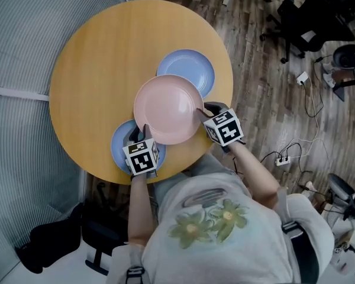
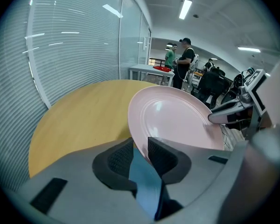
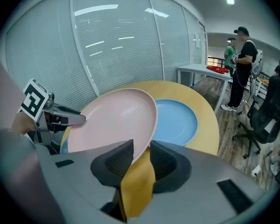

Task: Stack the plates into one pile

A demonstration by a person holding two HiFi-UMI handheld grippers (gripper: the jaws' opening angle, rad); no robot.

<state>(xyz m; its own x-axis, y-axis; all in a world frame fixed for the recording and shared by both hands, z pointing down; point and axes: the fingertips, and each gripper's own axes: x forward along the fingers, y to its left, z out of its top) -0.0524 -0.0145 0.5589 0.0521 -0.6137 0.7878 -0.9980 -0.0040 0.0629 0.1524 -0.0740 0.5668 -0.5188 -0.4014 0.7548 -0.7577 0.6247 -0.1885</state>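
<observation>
Table [image 1: 89, 70], round and wooden, is lying under everything, stretching out well beyond both pairs of fingers. A pink plate [image 1: 168, 108] is hanging between the two grippers and appears to be lifted off the table top, tilted a little. It is overlapping two blue plates. One blue plate [image 1: 192, 64] is sitting flat beyond the right fingers. The other blue plate [image 1: 119, 147] is lying directly beneath the left fingers, partly covered by the pink one.

The left gripper [image 1: 145, 132] is holding the pink plate at its near-left rim; its fingers [image 2: 163, 155] are standing a little apart with the rim between them, and they seem to be pressing on it. The right gripper [image 1: 202, 111] is holding the opposite rim, its fingers [image 3: 116, 160] clamping the edge in the same way, with bare table showing under them.

The step in hand looks like carrying the pink plate to one of the blue plates. Which blue plate is being aimed for is unclear from here. The next move is probably calling for both grippers travelling together, keeping the plate level, centring it over the chosen blue plate, lowering until it is resting there, and only then letting the fingers part.
</observation>
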